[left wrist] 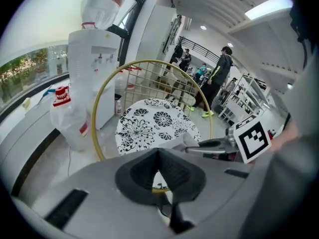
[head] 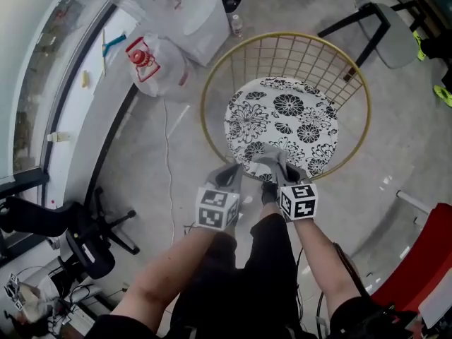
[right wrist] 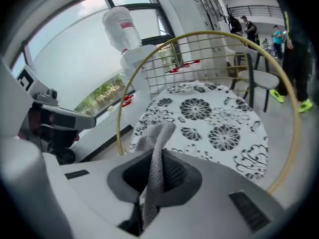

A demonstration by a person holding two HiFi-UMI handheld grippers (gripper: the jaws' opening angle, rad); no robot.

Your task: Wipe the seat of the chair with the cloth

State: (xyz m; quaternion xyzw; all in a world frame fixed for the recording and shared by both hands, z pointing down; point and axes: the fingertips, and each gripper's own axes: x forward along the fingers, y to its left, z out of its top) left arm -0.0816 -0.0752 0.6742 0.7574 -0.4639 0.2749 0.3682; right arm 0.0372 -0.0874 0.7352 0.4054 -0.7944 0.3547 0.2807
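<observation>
The right hand-held gripper (right wrist: 160, 169) has its jaws closed on a grey mesh cloth (right wrist: 158, 133), whose free end rises above the jaw tips and folds over toward the seat (right wrist: 214, 118). The left hand-held gripper (left wrist: 159, 158) has its jaws brought together at the tips, with nothing between them. In the head view both hand-held grippers lie side by side at the near edge of the seat (head: 282, 119), the right (head: 277, 162) over the rim and the left (head: 232, 173) just beside it. Whether the cloth (head: 267, 158) touches the seat cannot be told. The chair (head: 285, 104) has a round seat with a black-and-white floral print, set inside a gold wire frame (head: 206, 94), and stands on a grey floor (head: 395, 140). A water dispenser (left wrist: 92, 68) and a white plastic bag (head: 157, 66) stand to its left.
</observation>
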